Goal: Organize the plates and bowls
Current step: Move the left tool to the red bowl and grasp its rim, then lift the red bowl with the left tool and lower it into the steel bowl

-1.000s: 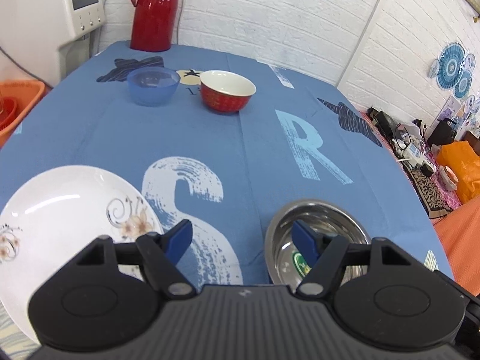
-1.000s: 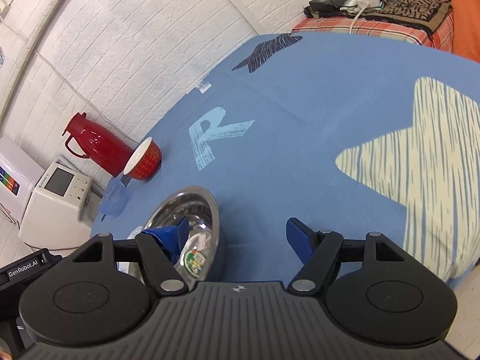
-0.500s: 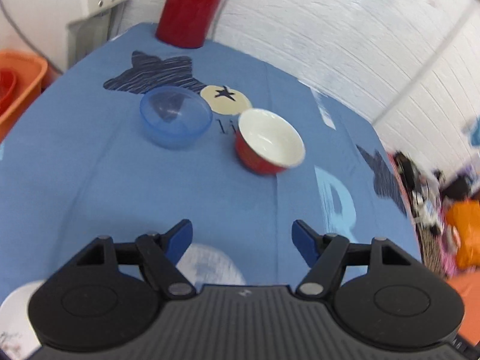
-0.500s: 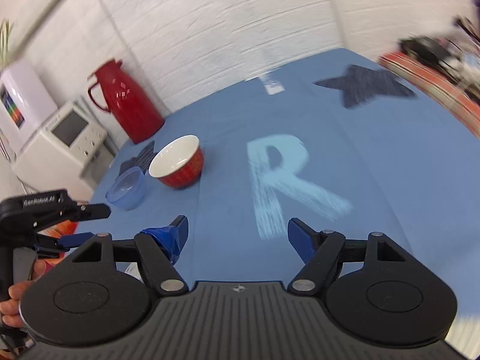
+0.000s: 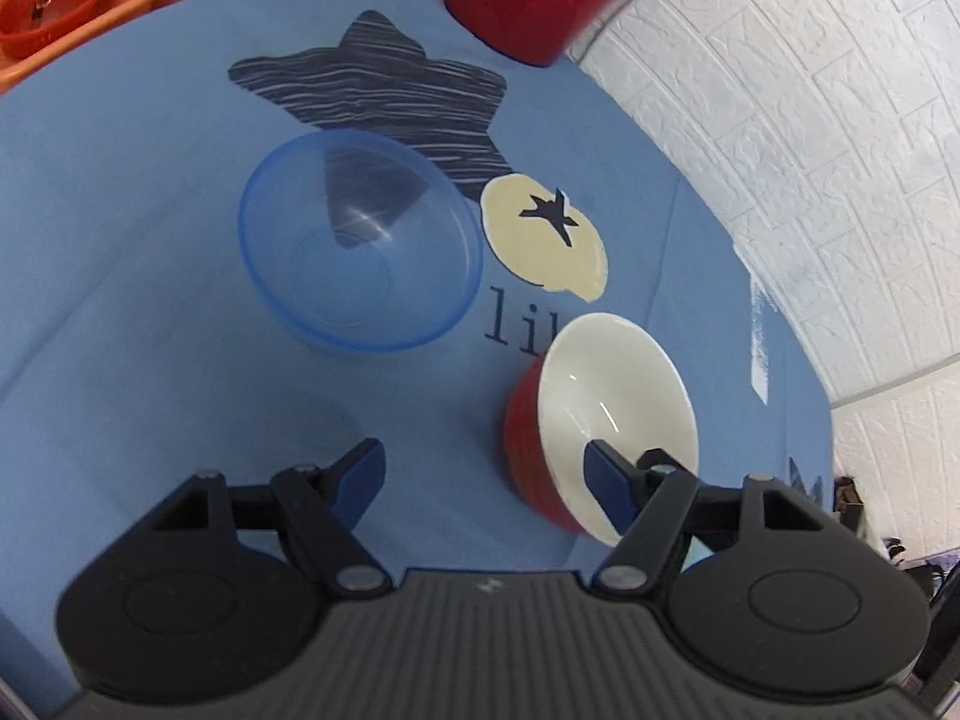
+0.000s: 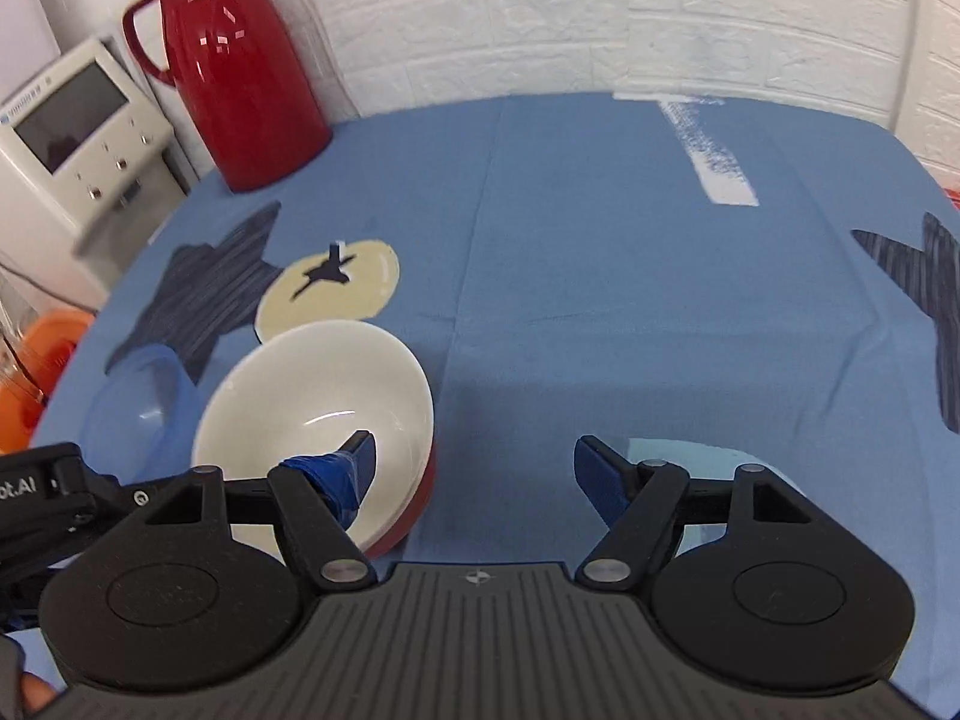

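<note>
A: Writing? Grippers?
B: Tablecloth point(image 5: 150, 360) reads "li"; left gripper point(image 5: 483, 471) and right gripper point(image 6: 474, 465) both spread, empty.
A: Bowls?
B: Red bowl point(image 5: 612, 414) beside blue plastic bowl point(image 5: 360, 249), near red thermos point(image 6: 231, 72).

Each gripper point(image 5: 483, 474) point(image 6: 474, 468) has a ribbed black body, silver pivot screws and blue-padded fingers point(image 5: 606, 483).

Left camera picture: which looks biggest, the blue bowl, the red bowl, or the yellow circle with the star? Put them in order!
1. blue bowl, widest of the three.
2. red bowl, smaller-looking, though it sits nearer the camera and the left gripper hides part.
3. yellow circle, a print on the tablecloth, smallest.
</note>
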Motion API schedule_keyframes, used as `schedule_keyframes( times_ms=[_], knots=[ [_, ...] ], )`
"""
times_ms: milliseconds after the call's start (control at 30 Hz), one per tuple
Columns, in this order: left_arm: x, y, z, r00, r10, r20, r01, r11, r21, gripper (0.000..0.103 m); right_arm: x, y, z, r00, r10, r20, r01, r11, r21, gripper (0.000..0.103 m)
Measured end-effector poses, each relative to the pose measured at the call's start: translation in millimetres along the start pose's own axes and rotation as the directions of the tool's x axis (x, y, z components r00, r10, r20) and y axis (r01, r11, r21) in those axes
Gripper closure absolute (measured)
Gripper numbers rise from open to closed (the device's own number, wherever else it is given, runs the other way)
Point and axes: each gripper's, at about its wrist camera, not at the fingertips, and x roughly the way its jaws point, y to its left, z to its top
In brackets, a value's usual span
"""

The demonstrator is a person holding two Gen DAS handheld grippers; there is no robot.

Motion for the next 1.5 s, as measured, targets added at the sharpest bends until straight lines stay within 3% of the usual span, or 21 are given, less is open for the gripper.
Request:
schedule_keyframes(
  times_ms=[200,400,533,600,733,767,800,833,867,900,933,1000,1267,1500],
  knots=[
    [14.3,-1.8,-5.1,0.999,0.034,0.031,-0.035,0.999,0.013,0.031,17.8,13.6,-4.3,0.999,-0.052,-0.003,0.051,0.992,-0.113,0.043],
    [16.1,-3.6,-6.3,0.997,0.046,0.054,-0.047,0.999,0.023,0.031,18.8,8.2,-8.5,0.998,-0.042,0.042,0.046,0.994,-0.096,0.039],
    [16.9,-5.5,-6.6,0.997,0.049,0.053,-0.051,0.998,0.03,0.031,21.4,10.6,2.4,0.999,-0.035,-0.028,0.032,0.996,-0.082,0.039],
    [16.0,-3.5,-5.8,0.997,0.045,0.056,-0.045,0.999,0.015,0.032,18.5,12.3,2.7,1.0,0.022,-0.019,-0.024,0.996,-0.087,0.044],
    [15.6,-0.5,-1.7,0.999,0.029,0.038,-0.029,0.999,0.016,0.032,17.3,12.6,0.9,0.998,0.062,0.003,-0.061,0.994,-0.096,0.047],
    [15.2,-1.1,-2.1,0.999,0.029,0.034,-0.03,0.999,0.024,0.032,18.7,12.2,0.7,0.998,0.061,0.002,-0.061,0.993,-0.097,0.05],
    [15.4,-2.4,-2.4,0.999,0.032,0.033,-0.033,0.999,0.034,0.032,20.0,12.4,-0.2,0.998,0.059,0.003,-0.058,0.993,-0.102,0.061],
    [16.0,-4.6,-2.5,0.999,0.038,0.031,-0.039,0.998,0.049,0.035,20.8,13.3,-1.8,0.998,0.065,0.004,-0.064,0.991,-0.119,0.069],
    [17.1,-8.1,-2.5,0.998,0.052,0.032,-0.054,0.995,0.078,0.046,20.4,15.7,-3.3,0.998,0.066,0.012,-0.064,0.988,-0.144,0.081],
    [18.4,-11.0,-2.1,0.999,0.043,0.026,-0.046,0.994,0.103,0.058,19.3,17.4,-4.4,0.997,0.082,0.013,-0.079,0.986,-0.149,0.086],
    [20.5,-13.4,-1.2,1.0,0.019,0.012,-0.02,0.993,0.119,0.075,18.0,17.6,-5.1,0.994,0.106,0.01,-0.103,0.985,-0.138,0.088],
    [21.7,-19.2,0.0,1.0,0.031,-0.005,-0.03,0.988,0.149,0.09,15.3,19.9,-6.7,0.99,0.144,-0.003,-0.144,0.982,-0.12,0.089],
    [2.9,-17.0,-13.4,0.999,0.034,-0.04,-0.023,0.97,0.24,0.099,-6.2,28.5,-26.4,0.988,0.15,-0.027,-0.152,0.98,-0.126,0.088],
    [-55.7,-12.6,-55.0,0.993,-0.005,-0.114,0.04,0.951,0.308,0.099,-77.7,34.1,-68.7,0.991,0.133,0.002,-0.131,0.98,-0.15,0.086]
  ],
)
